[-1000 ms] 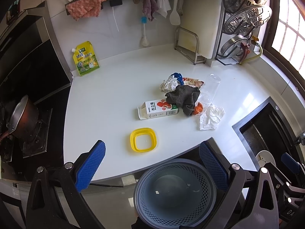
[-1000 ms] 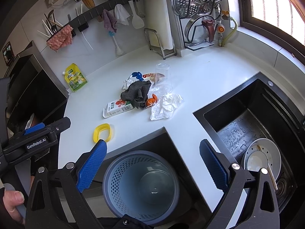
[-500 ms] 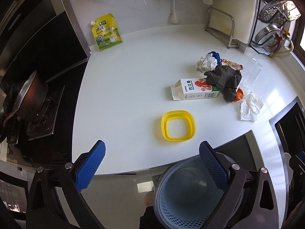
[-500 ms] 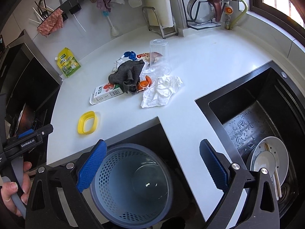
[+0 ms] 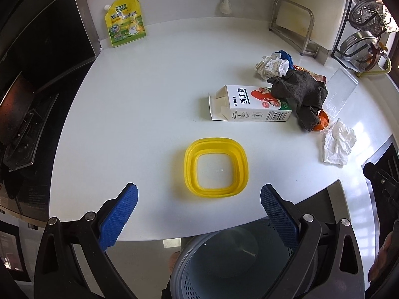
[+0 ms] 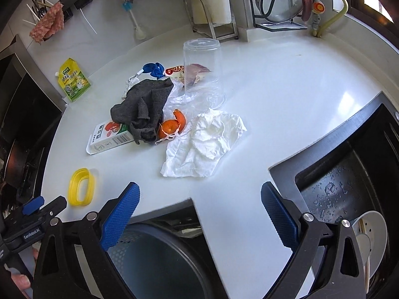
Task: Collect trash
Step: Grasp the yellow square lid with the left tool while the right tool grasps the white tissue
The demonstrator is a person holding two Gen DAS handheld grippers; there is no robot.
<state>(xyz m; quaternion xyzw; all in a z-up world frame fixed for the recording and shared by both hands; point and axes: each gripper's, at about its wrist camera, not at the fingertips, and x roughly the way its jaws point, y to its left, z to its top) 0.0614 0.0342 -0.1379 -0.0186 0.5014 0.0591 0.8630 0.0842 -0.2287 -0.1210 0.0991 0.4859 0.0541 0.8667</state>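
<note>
A heap of trash lies on the white counter (image 5: 149, 99): a white carton (image 5: 251, 107) (image 6: 109, 139) on its side, a dark grey cloth (image 5: 301, 94) (image 6: 144, 109) draped over it, orange peel (image 6: 172, 127), a crumpled white tissue (image 6: 204, 147) (image 5: 336, 144), a clear plastic cup (image 6: 203, 72) upside down and wrappers behind. A grey mesh bin (image 5: 237, 259) (image 6: 154, 259) stands below the counter edge. My left gripper (image 5: 199, 211) hangs open over the counter's near edge, just short of a yellow square lid (image 5: 216, 166). My right gripper (image 6: 199, 214) is open, in front of the tissue.
A yellow pouch (image 5: 126, 21) leans on the back wall. A stove with a pan (image 5: 17, 104) is at the left, a black sink (image 6: 349, 174) with a white bowl (image 6: 369, 239) at the right. Dish racks (image 6: 279, 5) stand along the back. A hand (image 6: 20, 279) holds the left gripper.
Both grippers have moved forward and down toward the counter; the yellow lid and the trash heap now sit closer and larger. Nothing on the counter has shifted.
</note>
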